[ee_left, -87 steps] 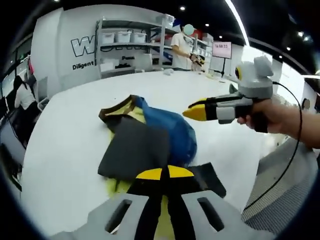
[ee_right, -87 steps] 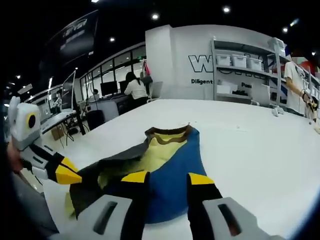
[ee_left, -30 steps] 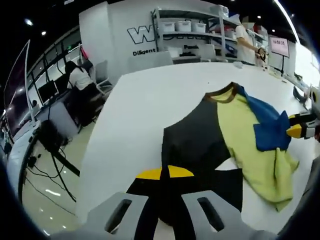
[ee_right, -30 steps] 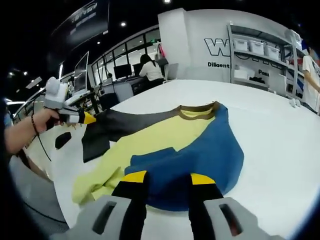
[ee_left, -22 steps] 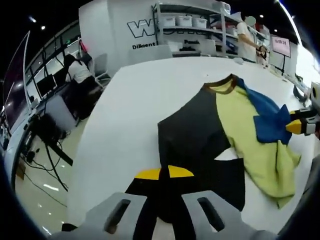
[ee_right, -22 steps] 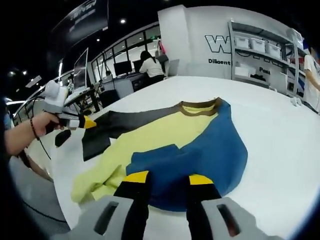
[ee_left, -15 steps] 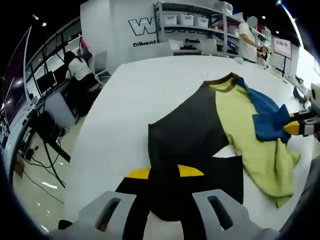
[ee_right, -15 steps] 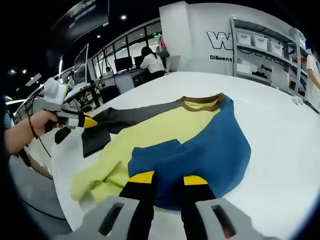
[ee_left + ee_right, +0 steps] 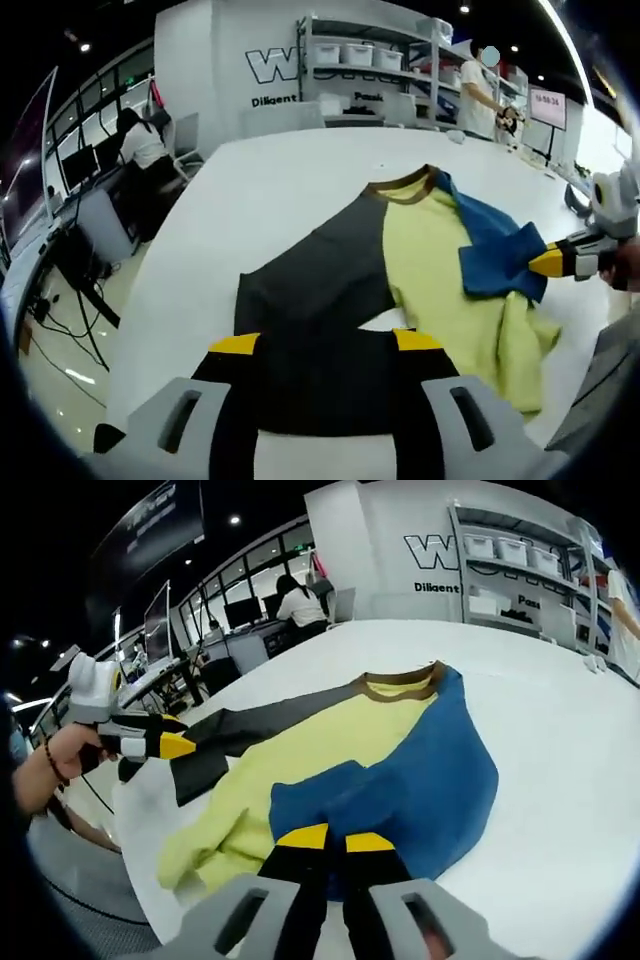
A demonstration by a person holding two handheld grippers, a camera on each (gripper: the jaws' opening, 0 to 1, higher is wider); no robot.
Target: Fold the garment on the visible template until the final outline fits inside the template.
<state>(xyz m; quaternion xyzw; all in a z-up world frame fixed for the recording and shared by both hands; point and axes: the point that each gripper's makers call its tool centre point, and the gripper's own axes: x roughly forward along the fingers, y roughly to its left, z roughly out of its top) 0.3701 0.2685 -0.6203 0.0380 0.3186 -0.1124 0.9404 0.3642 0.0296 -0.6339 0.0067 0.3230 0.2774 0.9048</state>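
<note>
On the white table [image 9: 290, 170]:
Garment: a colour-block T-shirt of dark grey, yellow-green and blue cloth with a brown collar [image 9: 420, 250] lies spread flat, collar away from the person.
Left gripper [image 9: 325, 345]: jaws spread wide over the grey sleeve.
Right gripper [image 9: 335, 840]: yellow-tipped jaws pressed together, pinching the blue sleeve.
Writing: the back wall [image 9: 225, 60] shows a large "W" and the smaller word "Diligent".
Hand [image 9: 45, 765]: grips the left gripper's handle, a bead bracelet at the wrist.

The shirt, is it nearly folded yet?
Not yet. The shirt lies spread out on the white table, only the blue sleeve flipped inward. The right gripper looks shut on the blue hem; the left gripper is open over the dark sleeve. All the folds remain, and no template outline is visible.
</note>
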